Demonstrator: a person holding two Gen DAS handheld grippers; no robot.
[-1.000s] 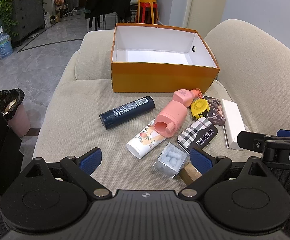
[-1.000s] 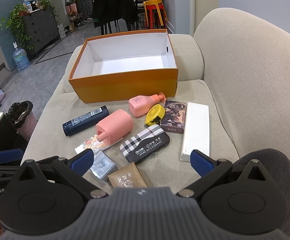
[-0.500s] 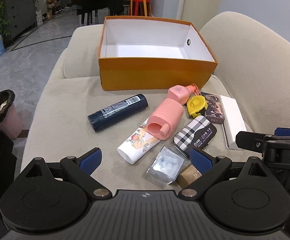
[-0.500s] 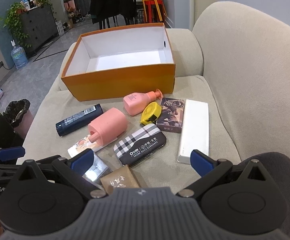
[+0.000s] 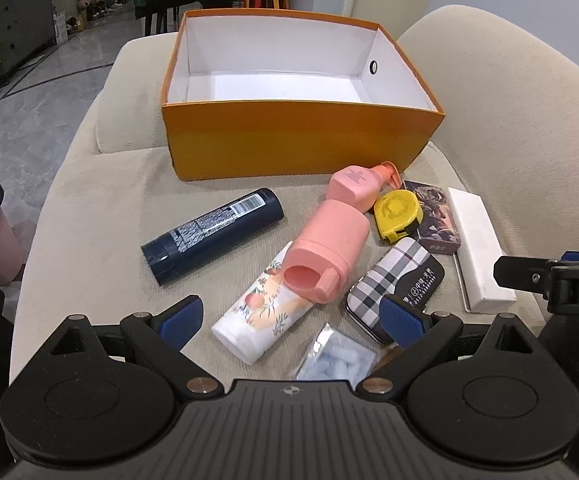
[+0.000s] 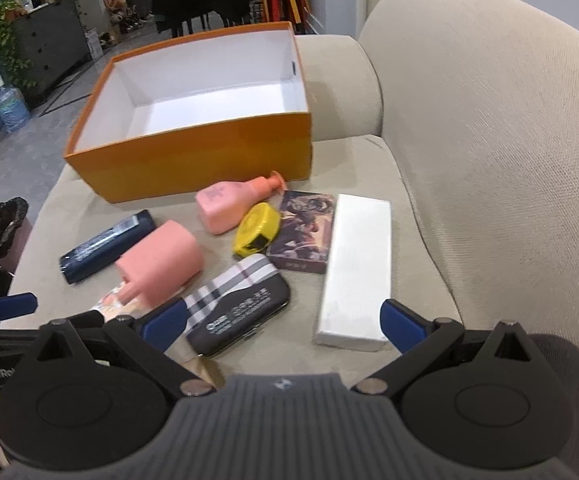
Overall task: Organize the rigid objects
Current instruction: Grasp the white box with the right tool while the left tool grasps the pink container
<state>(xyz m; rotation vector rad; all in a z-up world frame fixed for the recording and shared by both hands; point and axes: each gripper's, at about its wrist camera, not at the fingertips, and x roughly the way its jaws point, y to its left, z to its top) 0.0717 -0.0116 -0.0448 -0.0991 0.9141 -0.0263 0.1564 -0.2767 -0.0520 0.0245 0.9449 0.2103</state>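
An empty orange box [image 5: 289,148] [image 6: 193,164] stands at the back of the sofa seat. In front of it lie a dark blue bottle [image 5: 213,234], a pink cup [image 5: 325,256] on a floral tube [image 5: 265,308], a pink pump bottle [image 6: 229,204], a yellow tape measure [image 6: 257,230], a plaid case [image 6: 237,300], a picture card box [image 6: 303,232] and a long white box [image 6: 357,264]. My left gripper [image 5: 291,322] is open and empty above the tube. My right gripper [image 6: 283,326] is open and empty over the plaid case and white box.
A clear packet of white pieces [image 5: 337,360] lies just under my left gripper. The sofa backrest [image 6: 489,140] rises on the right. A bin with a black bag [image 6: 3,222] stands on the floor at the left. The right gripper shows at the left wrist view's right edge [image 5: 549,280].
Both grippers have moved forward and lower toward the objects. The box and items look larger. Nothing has been picked up.
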